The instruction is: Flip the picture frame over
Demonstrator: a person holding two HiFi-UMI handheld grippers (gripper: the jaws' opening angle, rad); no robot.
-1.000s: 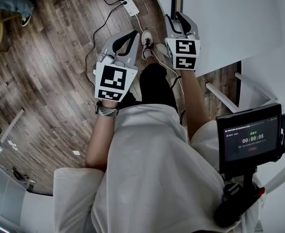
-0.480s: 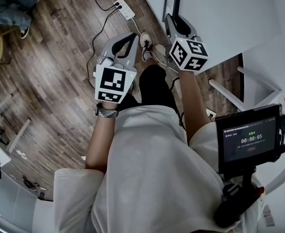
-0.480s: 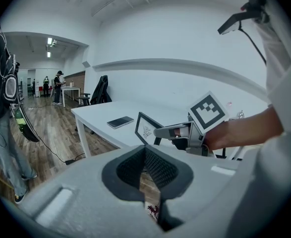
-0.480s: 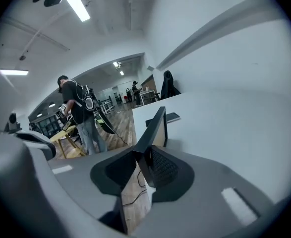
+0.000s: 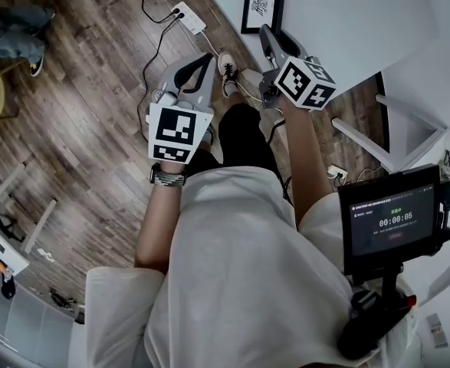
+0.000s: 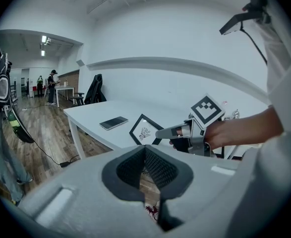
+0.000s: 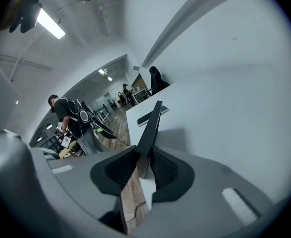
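Nearest you, your left gripper [image 6: 145, 148] hangs over the brown wood-plank floor [image 5: 79, 90], its jaws pressed together on nothing. Ahead, your right gripper [image 7: 144, 157] is clamped on the near edge of the black rectangular picture frame with the small dark drawing [image 5: 261, 4], holding it tilted up over the white table [image 5: 347, 21]. Farther along the tabletop, a dark smartphone [image 6: 113, 122] lies flat.

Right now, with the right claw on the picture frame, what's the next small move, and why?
Probably roll the right claw so the picture frame tips past upright and goes face down on the table. That claw is clamped on the frame's edge, the frame is tilted up, and its drawing side shows. The left claw is shut and empty.
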